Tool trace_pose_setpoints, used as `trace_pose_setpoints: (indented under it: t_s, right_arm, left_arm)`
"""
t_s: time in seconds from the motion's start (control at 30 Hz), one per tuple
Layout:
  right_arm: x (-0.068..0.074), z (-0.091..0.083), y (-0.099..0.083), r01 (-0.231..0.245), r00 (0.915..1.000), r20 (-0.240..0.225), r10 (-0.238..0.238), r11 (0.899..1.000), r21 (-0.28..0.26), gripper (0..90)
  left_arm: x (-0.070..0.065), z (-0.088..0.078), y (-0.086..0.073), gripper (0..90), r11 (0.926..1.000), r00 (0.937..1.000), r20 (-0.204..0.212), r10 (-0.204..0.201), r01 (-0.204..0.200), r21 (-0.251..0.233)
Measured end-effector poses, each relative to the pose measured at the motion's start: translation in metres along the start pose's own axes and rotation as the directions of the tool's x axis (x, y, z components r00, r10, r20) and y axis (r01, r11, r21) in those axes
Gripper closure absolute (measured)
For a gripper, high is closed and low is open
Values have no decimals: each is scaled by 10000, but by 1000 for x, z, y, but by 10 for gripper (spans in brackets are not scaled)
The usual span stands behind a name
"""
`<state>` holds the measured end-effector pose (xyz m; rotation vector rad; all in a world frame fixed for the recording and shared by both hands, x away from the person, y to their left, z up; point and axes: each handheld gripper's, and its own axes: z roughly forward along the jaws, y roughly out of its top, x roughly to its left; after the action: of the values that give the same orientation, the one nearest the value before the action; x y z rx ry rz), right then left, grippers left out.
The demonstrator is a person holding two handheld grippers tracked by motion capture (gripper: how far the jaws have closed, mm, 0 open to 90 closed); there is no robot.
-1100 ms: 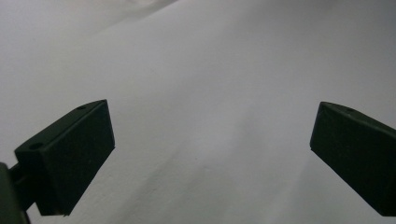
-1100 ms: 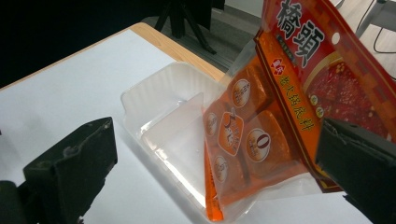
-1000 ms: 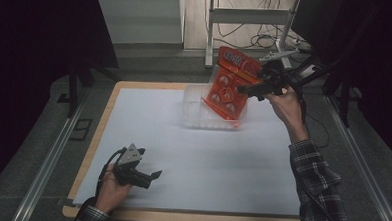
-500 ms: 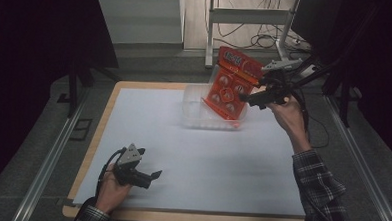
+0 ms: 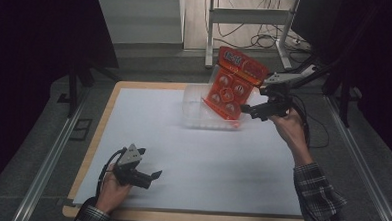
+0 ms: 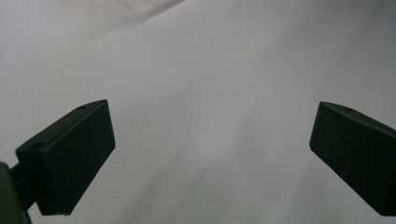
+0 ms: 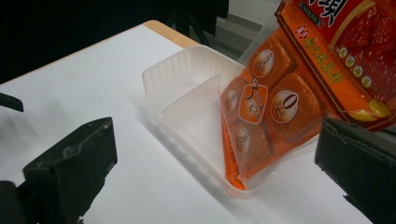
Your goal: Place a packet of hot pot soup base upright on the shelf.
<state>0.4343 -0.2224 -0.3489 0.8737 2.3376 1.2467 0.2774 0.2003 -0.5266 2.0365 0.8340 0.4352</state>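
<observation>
An orange-red snack packet (image 5: 232, 84) (image 7: 285, 102) stands tilted in a clear plastic tray (image 5: 196, 108) (image 7: 173, 79) at the back of the white table. Its lower end is inside the tray and its top leans out over the rim. My right gripper (image 5: 248, 111) (image 7: 215, 172) hovers just right of the tray, open, with its jaws wide apart and the packet's edge close to one jaw. My left gripper (image 5: 150, 177) (image 6: 210, 158) rests low over the bare white sheet at the front left, open and holding nothing.
The white sheet covers a wooden-edged table (image 5: 100, 131). A metal stand (image 5: 248, 15) and cables lie on the floor behind the table. Dark rails run along both sides.
My right gripper has dropped lower and drawn slightly away from the packet's side. The packet stays leaning in the tray. The left gripper has not moved.
</observation>
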Motion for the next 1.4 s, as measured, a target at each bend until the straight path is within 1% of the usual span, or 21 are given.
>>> trace_pose_setpoints:
  t_s: [0.17,0.27,0.43,0.57,0.7,0.83,0.9,1.0,1.2,1.4]
  right_arm:
    - [5,2,-14,22,10000,-55,-23,10000,-78,0]
    - [8,4,-21,53,10000,-19,-53,9999,-86,0]
    - [11,5,-33,57,9999,-93,-58,9999,-130,0]
    - [12,4,-41,-33,9999,-164,30,9997,-230,0]
    - [15,3,-49,-142,9997,-201,133,9989,-439,0]
    - [20,1,-55,-28,9999,-156,22,9991,-412,0]
    - [22,1,-57,-59,9997,-252,48,9990,-439,0]
    - [25,0,-61,-108,9994,-346,96,9993,-346,0]
    - [31,-2,-69,-155,9987,-489,147,9997,-166,0]
    - [39,-8,-76,-207,9979,-616,197,9997,-148,0]
  left_arm:
    - [0,0,0,0,10000,10000,-40,25,-25,-15]
    - [-1,0,0,0,10000,10000,-58,66,-66,41]
    - [-2,2,0,0,9996,9998,-82,181,-179,207]
    - [-2,2,0,0,9995,9997,-115,226,-223,242]
    - [-3,2,0,0,9993,9996,-138,251,-247,278]
    - [-3,3,0,0,9990,9995,-125,301,-297,323]
    - [-3,3,0,0,9987,9993,-114,353,-349,367]
    - [-4,2,0,0,9987,9992,-111,376,-372,352]
    - [-4,3,0,0,9990,9994,-68,334,-332,293]
    - [-4,2,0,0,9993,9996,-19,270,-269,244]
